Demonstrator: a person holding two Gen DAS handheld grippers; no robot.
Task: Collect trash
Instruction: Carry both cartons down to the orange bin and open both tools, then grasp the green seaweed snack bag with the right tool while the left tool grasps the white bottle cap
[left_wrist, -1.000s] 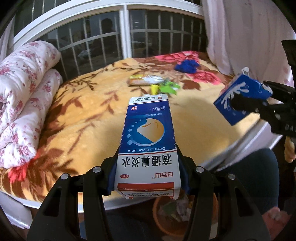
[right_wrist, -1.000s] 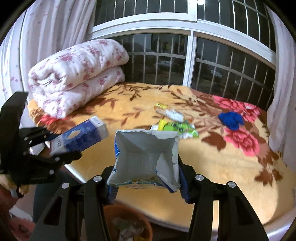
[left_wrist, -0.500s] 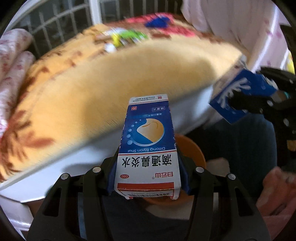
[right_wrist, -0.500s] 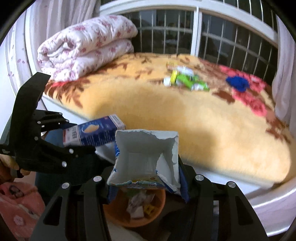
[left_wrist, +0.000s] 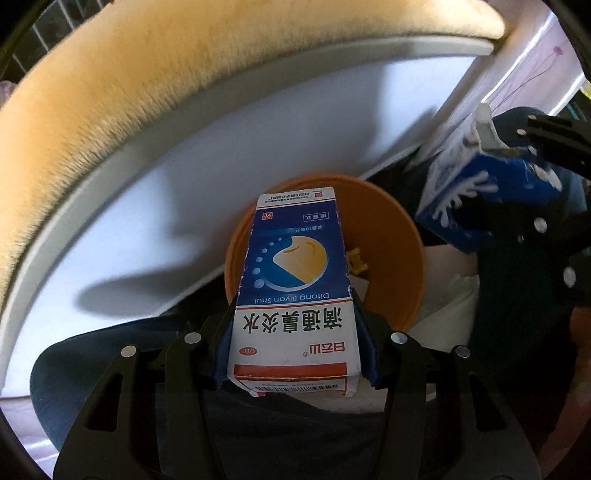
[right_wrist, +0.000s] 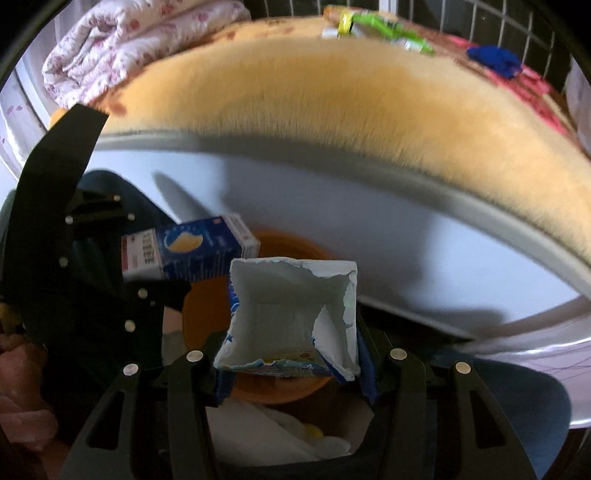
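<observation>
My left gripper (left_wrist: 295, 354) is shut on a blue and white medicine box (left_wrist: 295, 295) and holds it over the orange bin (left_wrist: 391, 229). The box also shows in the right wrist view (right_wrist: 192, 251). My right gripper (right_wrist: 291, 354) is shut on a torn, open milk carton (right_wrist: 291, 317) above the same orange bin (right_wrist: 280, 243). The carton shows in the left wrist view (left_wrist: 476, 199) to the right of the bin. Several wrappers (right_wrist: 384, 29) lie on the yellow blanket (right_wrist: 332, 103).
The bed's white side (left_wrist: 229, 177) rises right behind the bin. A rolled floral quilt (right_wrist: 129, 40) and a blue cloth (right_wrist: 495, 61) lie on the bed. White paper (left_wrist: 450, 310) sits beside the bin. My dark trouser legs (left_wrist: 110, 369) are below.
Both grippers have tilted down and moved from above the bed to over the orange bin, each still holding its piece of trash.
</observation>
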